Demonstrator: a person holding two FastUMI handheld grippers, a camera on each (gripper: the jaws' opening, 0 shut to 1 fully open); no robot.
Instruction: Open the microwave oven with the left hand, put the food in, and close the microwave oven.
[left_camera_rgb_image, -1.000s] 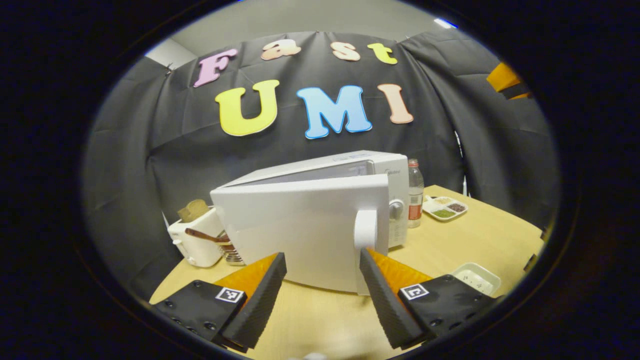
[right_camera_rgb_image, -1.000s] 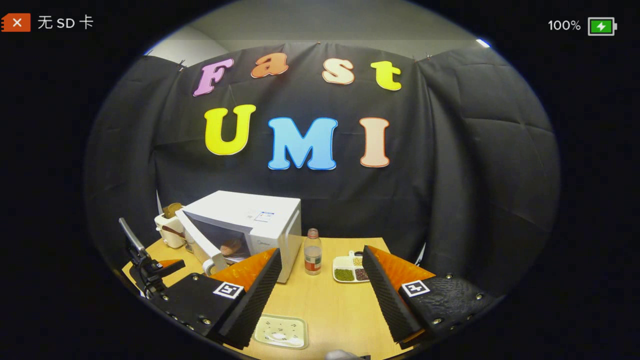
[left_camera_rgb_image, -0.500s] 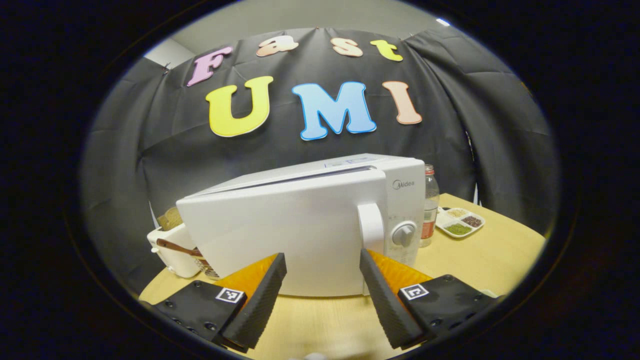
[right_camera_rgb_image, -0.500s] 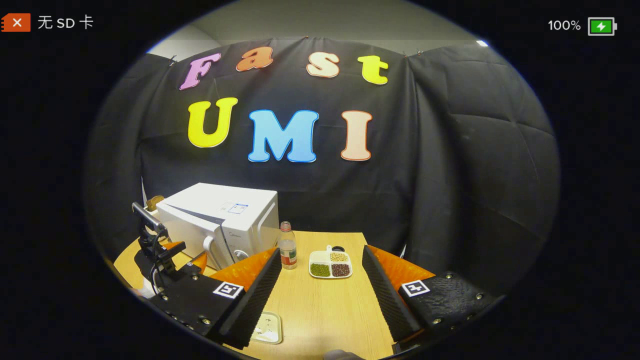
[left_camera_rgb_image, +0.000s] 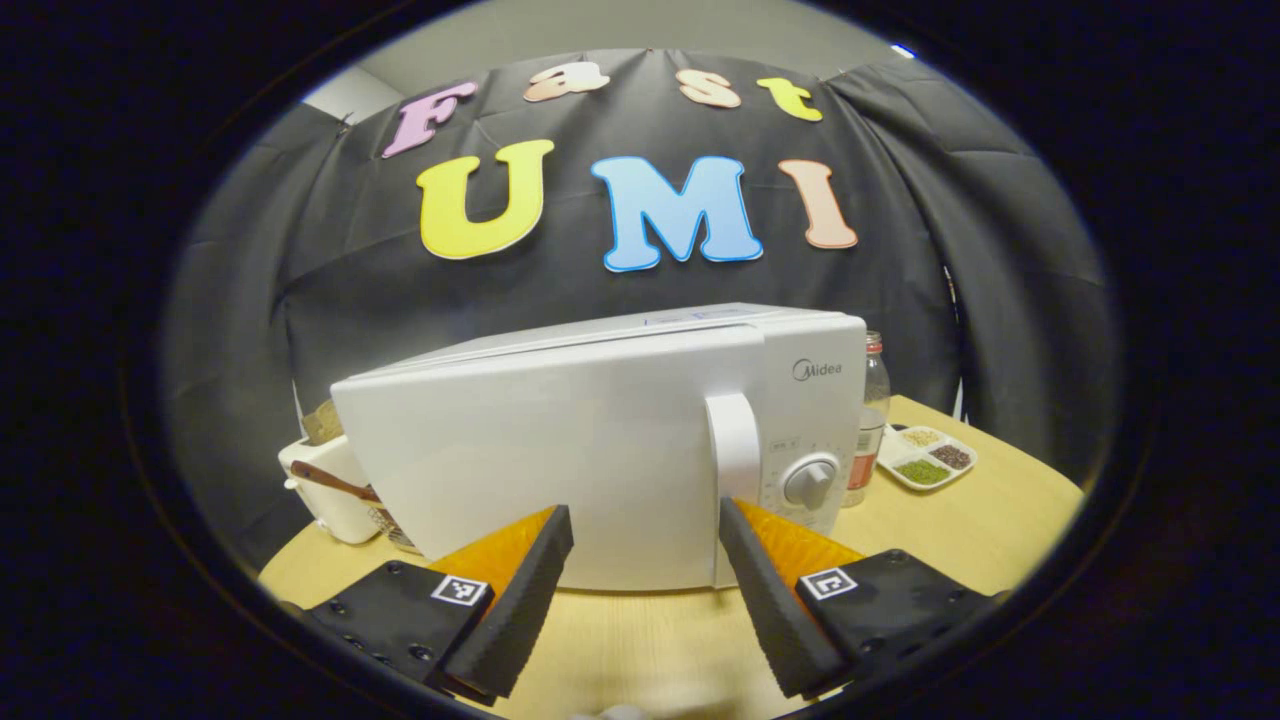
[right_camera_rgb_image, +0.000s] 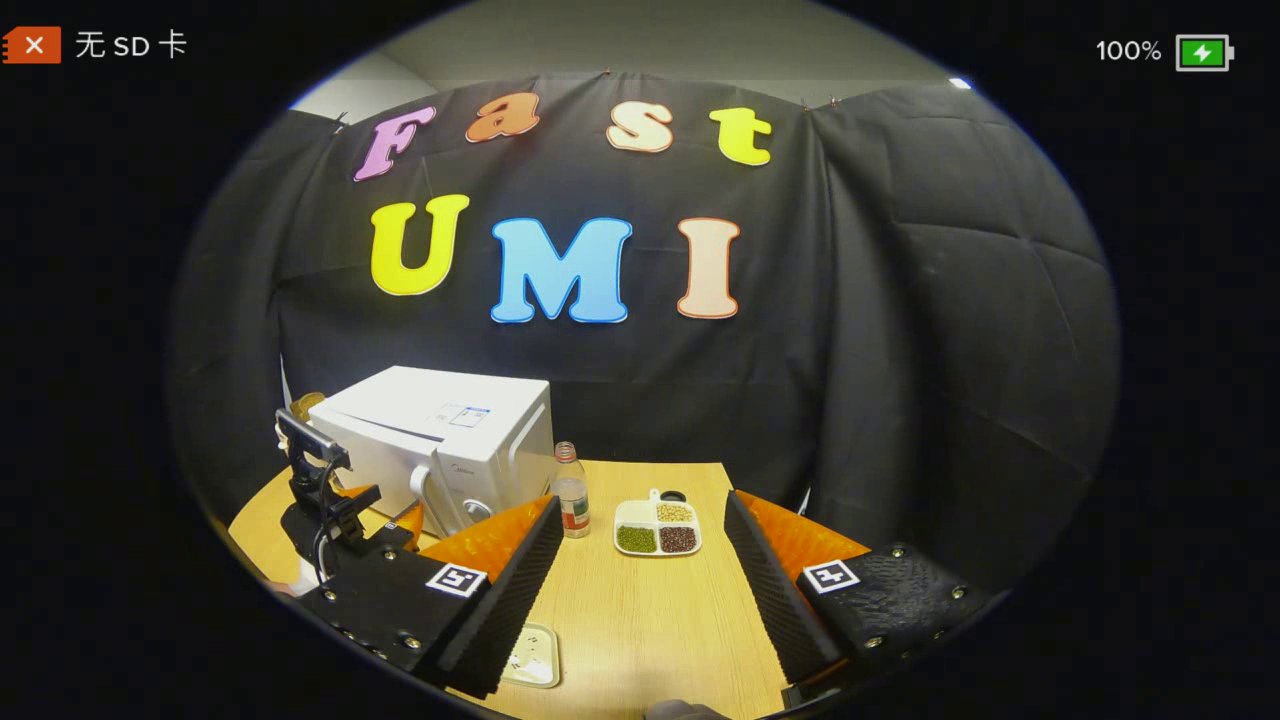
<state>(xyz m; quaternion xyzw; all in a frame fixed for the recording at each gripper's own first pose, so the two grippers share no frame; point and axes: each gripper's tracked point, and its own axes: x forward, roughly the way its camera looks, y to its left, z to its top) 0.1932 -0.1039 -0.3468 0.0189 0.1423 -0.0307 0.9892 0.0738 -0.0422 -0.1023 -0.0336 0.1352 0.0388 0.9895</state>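
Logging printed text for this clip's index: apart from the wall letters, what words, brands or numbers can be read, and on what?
"Midea": on the microwave, upper right of its front, above the dial.
Marks around the dial: too small to read.
Print on the bottle: blurred, unreadable.
Sticker on the microwave's top: too small to read.

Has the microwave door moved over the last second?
Yes. The microwave door has swung in against the microwave body, closing the gap that stood open earlier.
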